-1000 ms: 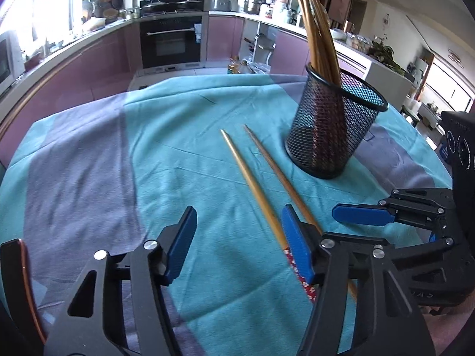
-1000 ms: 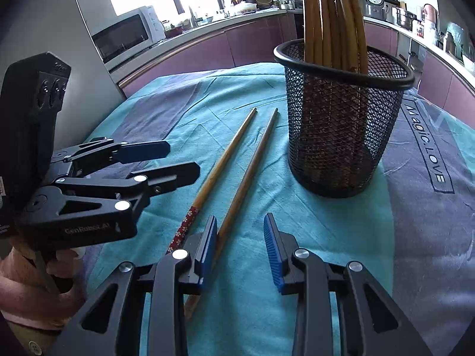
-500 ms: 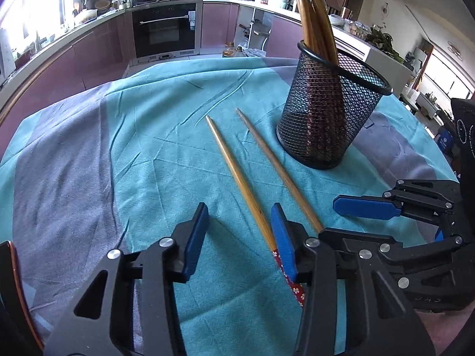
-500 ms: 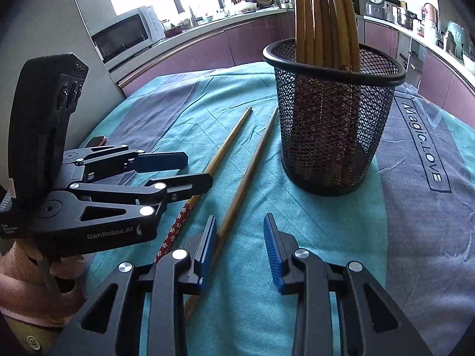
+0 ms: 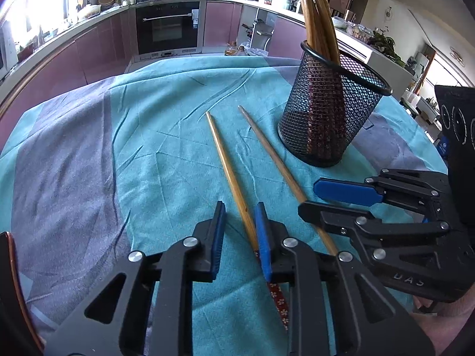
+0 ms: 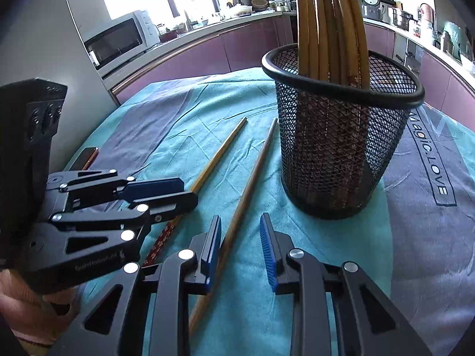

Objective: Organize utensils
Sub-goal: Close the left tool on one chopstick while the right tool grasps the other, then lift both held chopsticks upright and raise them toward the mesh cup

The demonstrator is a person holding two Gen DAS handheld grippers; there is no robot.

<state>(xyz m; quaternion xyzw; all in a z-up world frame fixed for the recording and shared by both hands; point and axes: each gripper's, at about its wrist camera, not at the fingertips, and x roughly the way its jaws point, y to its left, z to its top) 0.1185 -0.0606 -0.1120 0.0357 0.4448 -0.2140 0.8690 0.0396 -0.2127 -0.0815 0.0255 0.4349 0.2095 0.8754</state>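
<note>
A: Straddling one chopstick each. Your left gripper (image 5: pixel 239 231) is half open around the flower-patterned chopstick (image 5: pixel 230 175), right pad touching or nearly so, nothing clamped.

B: And your right gripper (image 6: pixel 240 247)?

A: Half open over the plain chopstick (image 6: pixel 252 178), no grip. Both lie on the teal tablecloth (image 5: pixel 166 160) beside the mesh holder (image 5: pixel 329 118).

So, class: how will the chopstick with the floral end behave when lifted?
The chopstick with the floral end looks stiff, thin wood, so probably light. It seems round and smooth, so it may roll on the cloth or slip between pads.
</note>
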